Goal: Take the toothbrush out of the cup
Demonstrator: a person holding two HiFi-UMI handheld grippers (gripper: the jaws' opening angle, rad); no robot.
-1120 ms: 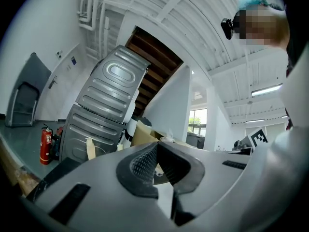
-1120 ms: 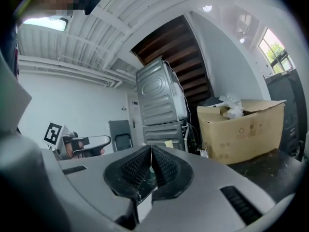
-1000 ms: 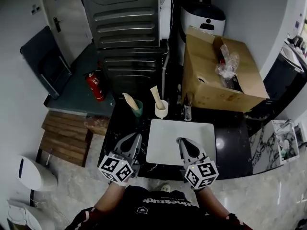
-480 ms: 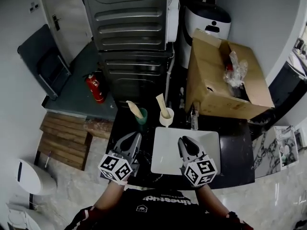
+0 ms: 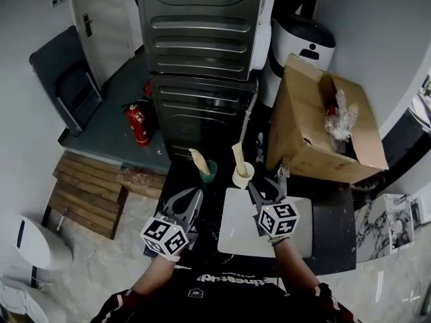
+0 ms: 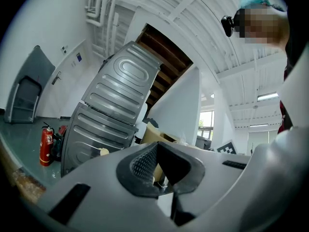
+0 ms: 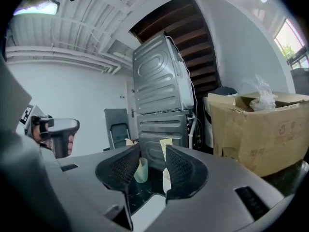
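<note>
Right gripper [image 7: 152, 154], newly wide open, empty

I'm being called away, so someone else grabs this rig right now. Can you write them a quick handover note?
Left tongs: shut, empty.
Right tongs: jaws have just been opening, nothing between them; they point at the cups, which stand beyond the tips.
Things: white cup with toothbrush and green cup with second toothbrush, side by side behind the white basin.
Done: approach only; both brushes sit in their cups.
To do: close on a toothbrush, probably the white cup's, and lift it out.
</note>
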